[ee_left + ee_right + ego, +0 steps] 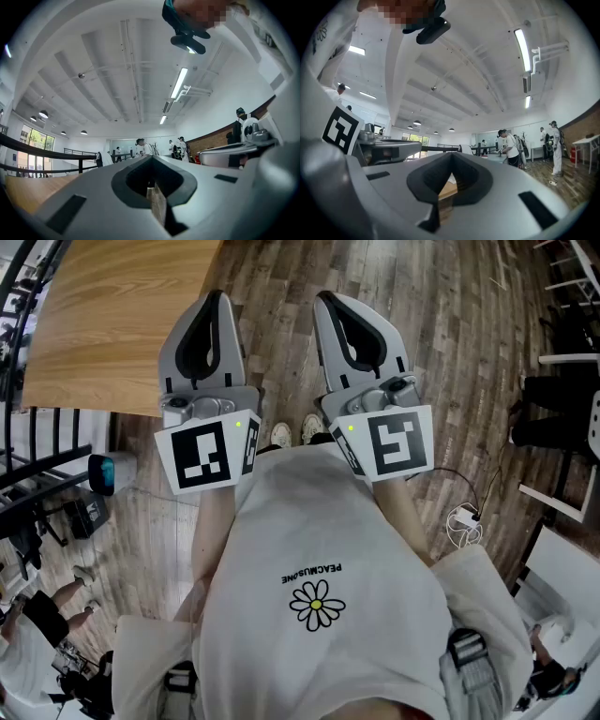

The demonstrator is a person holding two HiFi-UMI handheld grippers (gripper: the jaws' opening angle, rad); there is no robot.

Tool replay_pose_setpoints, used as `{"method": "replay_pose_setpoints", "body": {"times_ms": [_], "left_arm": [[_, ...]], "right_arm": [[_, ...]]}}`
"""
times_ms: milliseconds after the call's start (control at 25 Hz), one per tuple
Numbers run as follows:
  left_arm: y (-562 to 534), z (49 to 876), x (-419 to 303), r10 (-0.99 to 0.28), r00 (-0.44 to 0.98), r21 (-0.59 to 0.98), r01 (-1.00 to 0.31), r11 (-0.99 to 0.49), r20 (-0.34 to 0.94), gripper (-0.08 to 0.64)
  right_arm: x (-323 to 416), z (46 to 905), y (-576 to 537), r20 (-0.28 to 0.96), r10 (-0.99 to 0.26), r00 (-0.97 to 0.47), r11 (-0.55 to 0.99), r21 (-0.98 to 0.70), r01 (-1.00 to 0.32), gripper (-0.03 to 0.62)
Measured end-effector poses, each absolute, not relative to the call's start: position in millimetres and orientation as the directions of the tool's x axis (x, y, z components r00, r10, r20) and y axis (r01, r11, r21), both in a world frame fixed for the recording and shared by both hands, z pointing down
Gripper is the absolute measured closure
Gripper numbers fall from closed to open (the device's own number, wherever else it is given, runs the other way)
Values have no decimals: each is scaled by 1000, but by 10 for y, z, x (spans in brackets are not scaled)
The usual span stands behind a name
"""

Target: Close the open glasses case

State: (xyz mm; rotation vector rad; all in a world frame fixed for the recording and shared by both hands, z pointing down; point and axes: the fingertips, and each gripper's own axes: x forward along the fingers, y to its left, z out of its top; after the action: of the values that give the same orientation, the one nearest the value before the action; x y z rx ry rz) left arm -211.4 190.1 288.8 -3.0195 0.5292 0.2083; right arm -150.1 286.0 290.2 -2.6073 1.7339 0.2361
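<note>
The left gripper (215, 296) and right gripper (325, 298) were held side by side, both clenched shut on nothing. A wooden table (103, 324) lay just left of the left one. Where the glasses case was, I couldn't tell.

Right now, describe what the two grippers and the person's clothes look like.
The left gripper and right gripper are grey shells with black-lined fingers forming a pointed loop. Each carries a white cube with black square markers and a small green light. The person wears a white T-shirt with a daisy print.
</note>
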Motion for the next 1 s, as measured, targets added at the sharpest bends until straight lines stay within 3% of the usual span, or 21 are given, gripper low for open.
{"method": "replay_pose_setpoints", "body": {"times_ms": [360,600,1000], "left_arm": [[1872,2920,-2063,-335,933,-46,-344,-938,-133,543],[1985,2981,-1933,-338,932,-25,-344,-939,-130,543],[2019,3034,-1745,-344,932,-45,-351,-935,-112,543]], "right_arm": [[-1446,2933,2835,-121,-917,379,-388,60,-920,588],[-1344,3055,2959,-112,-932,345,-339,-72,-938,588],[-1140,3096,2950,-92,-935,344,-342,-36,-939,588]]}}
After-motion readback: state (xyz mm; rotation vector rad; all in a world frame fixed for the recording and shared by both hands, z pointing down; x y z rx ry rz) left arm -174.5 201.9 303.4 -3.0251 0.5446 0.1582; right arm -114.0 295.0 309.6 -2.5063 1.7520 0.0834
